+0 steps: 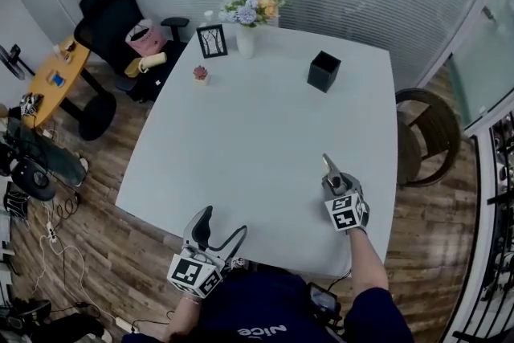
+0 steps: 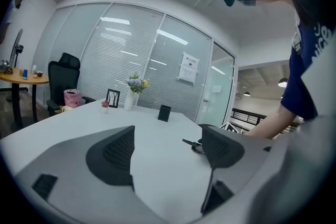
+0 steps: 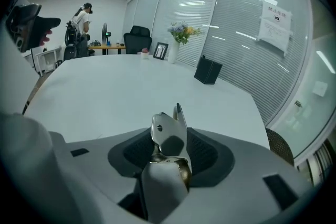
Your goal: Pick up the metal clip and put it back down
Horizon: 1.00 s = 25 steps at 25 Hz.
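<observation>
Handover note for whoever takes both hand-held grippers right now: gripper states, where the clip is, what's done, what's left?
Left hand-held gripper: open, nothing between its jaws, at the near edge of the white table.
Right hand-held gripper: shut on the metal clip, which stands upright between the pads, over the table's near right part.
Done: the clip is grasped. Whether it is clear of the tabletop cannot be told.
Left: lift it if it is not yet up, set it back on the table, then open the jaws and draw away.
</observation>
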### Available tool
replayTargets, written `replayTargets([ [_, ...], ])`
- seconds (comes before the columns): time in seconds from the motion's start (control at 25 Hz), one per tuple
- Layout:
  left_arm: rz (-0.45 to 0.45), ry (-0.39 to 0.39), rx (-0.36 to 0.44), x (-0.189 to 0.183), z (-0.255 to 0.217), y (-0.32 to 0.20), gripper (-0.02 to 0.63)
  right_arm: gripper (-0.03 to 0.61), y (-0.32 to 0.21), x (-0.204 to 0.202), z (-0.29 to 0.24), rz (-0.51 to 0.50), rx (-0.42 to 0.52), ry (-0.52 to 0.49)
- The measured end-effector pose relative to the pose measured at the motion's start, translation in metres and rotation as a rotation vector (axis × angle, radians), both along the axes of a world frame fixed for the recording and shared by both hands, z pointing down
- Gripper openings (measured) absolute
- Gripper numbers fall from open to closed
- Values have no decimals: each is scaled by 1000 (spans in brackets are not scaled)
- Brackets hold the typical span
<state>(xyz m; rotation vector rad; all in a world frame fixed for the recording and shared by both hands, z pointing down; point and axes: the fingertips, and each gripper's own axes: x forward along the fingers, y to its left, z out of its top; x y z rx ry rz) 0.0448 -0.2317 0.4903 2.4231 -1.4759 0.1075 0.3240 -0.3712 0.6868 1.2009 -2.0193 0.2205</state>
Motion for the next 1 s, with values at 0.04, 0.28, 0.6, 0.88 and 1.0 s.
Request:
replayTargets([
  [0.04,-3,-5,2,0,0,1,385,173,1,1,2,2,-3,14],
  [0.28,-8,-24,11,1,3,3,385,122,-4,6,-2,40,28,35],
  [0.6,-16,-40,22,1,4,6,385,104,-6,0,-23,61,40,-62],
  [0.88,9,-34,34,8,8,4,385,104,10,-33,-85,-11,150,-194],
  [1.0,24,-32,46,11,5,2,385,104,21,-45,-118,-3,203,-275],
])
